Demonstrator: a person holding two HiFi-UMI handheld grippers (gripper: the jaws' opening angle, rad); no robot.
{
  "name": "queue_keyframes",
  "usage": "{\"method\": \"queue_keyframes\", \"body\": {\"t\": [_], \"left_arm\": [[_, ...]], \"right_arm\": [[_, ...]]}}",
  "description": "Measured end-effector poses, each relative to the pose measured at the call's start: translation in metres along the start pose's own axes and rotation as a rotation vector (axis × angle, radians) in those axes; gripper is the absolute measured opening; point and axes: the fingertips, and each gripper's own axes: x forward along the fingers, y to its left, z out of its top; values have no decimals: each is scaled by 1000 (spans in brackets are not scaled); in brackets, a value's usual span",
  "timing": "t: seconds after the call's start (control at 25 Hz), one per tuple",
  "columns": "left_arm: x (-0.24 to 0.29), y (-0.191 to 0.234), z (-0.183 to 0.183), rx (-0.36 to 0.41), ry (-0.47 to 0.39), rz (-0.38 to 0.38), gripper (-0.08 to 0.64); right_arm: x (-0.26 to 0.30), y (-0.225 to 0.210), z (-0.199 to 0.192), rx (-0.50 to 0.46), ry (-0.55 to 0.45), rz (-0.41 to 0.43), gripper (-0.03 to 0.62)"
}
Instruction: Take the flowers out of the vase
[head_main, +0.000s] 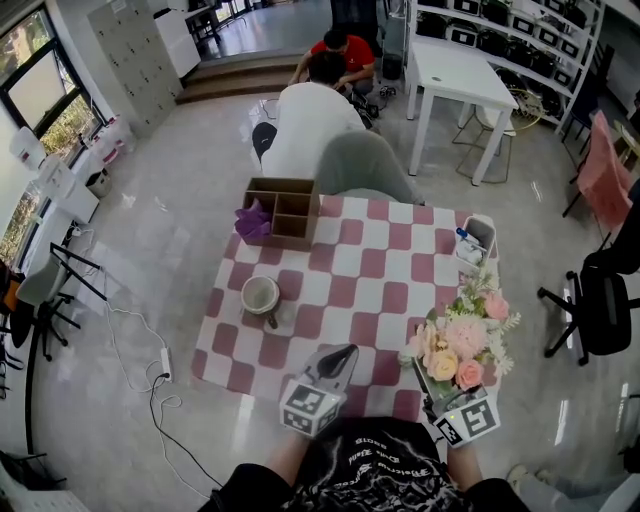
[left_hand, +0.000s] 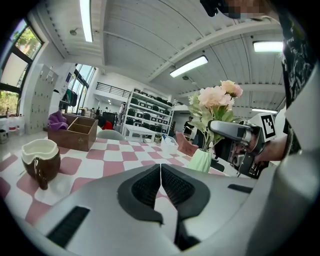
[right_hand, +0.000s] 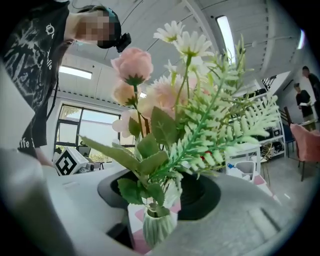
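— Pink, cream and white artificial flowers with fern sprigs (right_hand: 165, 100) stand in the pale green ribbed vase (right_hand: 159, 227), at the near right corner of the pink-and-white checked tablecloth (head_main: 340, 270).

— Does the right gripper (right_hand: 156, 194) have them?

— Its jaws stand partly apart on either side of the stems just above the vase's neck. Leaves brush the pads, but no firm pinch shows.

— So what is the danger?

— A grip on leaves alone would likely slip. And if the stems sit snugly, lifting may drag the vase up or tip it off that corner.

— Could the left gripper (left_hand: 160, 182) help?

— Its jaws are pressed together on nothing, off to the left and clear of the vase, so nothing steadies it.
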Motion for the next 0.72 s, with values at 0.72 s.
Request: {"method": "queue_keyframes", "body": {"t": [0.72], "left_arm": [[-2, 2, 5, 14, -12, -9, 12]], "right_arm": [[6, 6, 46, -32, -13, 27, 152]]}}
